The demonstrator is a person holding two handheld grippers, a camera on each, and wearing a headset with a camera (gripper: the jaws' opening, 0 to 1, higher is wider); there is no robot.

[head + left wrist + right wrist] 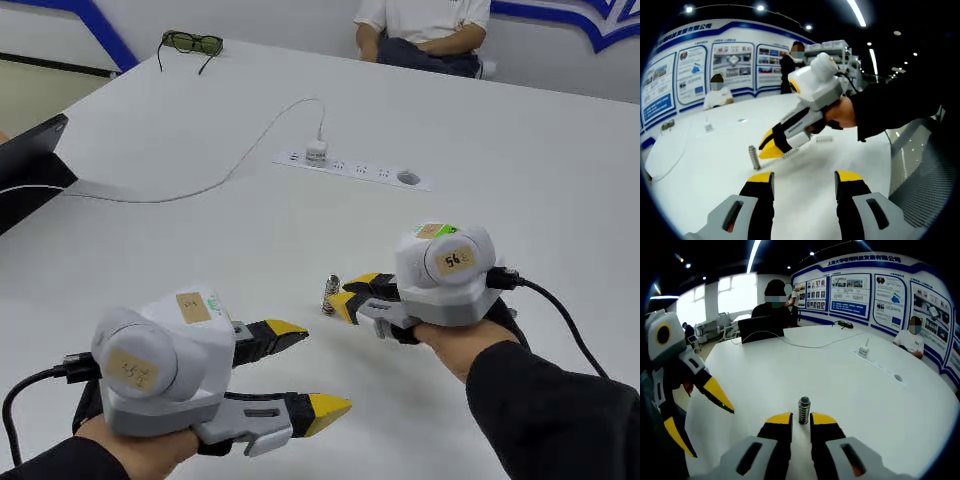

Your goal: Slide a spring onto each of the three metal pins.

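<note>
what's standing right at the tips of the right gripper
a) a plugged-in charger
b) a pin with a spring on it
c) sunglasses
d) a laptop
b: in the right gripper view a pin with a spring around it stands upright on the table, just at the tips of the right gripper.

White round table [200,230]. Far side: power strip [352,170], charger [317,152] plugged in, its cable [220,180] trailing left. Glasses [190,43] at the far edge. Laptop [30,165] at the left edge. Near centre: pin [331,294] upright, spring on it. Loose spring [824,139] lying flat nearby.
</note>
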